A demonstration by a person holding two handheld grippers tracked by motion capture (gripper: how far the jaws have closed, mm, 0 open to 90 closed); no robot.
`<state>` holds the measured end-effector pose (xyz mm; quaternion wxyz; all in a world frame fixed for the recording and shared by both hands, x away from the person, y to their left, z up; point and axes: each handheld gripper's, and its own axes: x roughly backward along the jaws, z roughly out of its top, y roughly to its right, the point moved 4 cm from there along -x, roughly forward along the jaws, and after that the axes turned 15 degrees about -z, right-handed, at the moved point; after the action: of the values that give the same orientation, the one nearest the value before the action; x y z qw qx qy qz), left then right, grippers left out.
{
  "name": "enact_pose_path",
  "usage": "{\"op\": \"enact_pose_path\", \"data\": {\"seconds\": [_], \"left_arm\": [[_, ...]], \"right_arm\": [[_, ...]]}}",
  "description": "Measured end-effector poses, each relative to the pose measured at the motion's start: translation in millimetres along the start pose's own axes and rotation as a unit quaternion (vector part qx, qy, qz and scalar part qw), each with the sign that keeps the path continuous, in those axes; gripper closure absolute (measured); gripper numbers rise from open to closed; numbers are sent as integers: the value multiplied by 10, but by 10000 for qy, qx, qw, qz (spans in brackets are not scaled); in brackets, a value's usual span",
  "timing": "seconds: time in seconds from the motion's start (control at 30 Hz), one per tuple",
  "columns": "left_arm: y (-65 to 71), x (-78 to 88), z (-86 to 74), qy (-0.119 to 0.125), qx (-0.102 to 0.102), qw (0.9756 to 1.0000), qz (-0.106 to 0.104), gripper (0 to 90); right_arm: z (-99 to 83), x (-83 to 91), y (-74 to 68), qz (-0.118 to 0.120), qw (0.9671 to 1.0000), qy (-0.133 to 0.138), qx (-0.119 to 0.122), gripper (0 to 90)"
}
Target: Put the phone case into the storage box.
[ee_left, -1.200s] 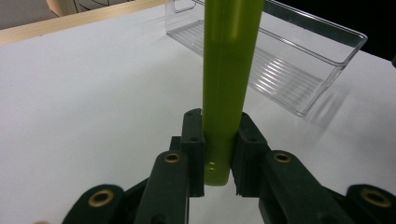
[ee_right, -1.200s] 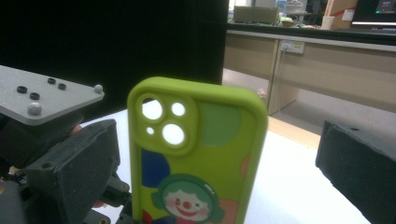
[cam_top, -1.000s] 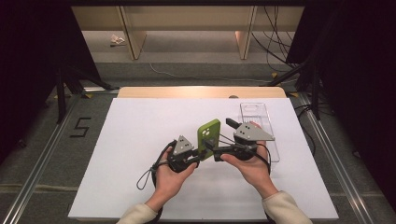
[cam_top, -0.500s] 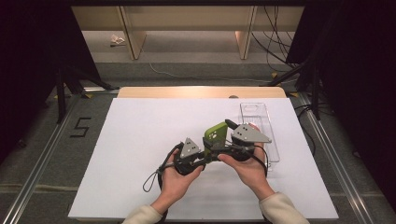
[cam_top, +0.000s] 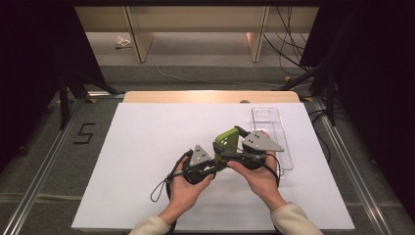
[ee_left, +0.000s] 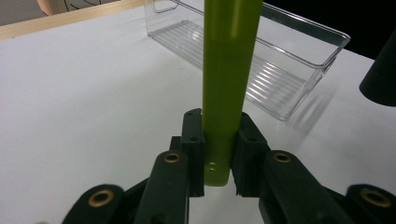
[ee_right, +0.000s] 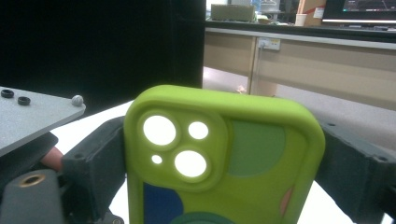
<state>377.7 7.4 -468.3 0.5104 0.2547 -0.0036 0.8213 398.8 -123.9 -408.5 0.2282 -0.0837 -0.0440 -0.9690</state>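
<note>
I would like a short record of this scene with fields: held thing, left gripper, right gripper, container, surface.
held thing: green phone case, lifted above the table
left gripper: shut on the case's thin edge
right gripper: jaws at both sides of the case, just been closing; whether the pads press it is unclear
container: clear plastic bin, empty, beside the right hand
surface: white table

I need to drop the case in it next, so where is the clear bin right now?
In the high view the clear bin sits on the white table's right side, just beyond the right gripper and the green phone case.
</note>
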Motion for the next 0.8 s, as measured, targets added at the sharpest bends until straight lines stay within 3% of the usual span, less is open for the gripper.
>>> {"op": "enact_pose_path", "data": {"seconds": [0.8], "left_arm": [[18, 11, 32, 114, -59, 9998, -129, 743]], "right_arm": [[49, 22, -8, 82, 10000, 51, 21, 163]]}}
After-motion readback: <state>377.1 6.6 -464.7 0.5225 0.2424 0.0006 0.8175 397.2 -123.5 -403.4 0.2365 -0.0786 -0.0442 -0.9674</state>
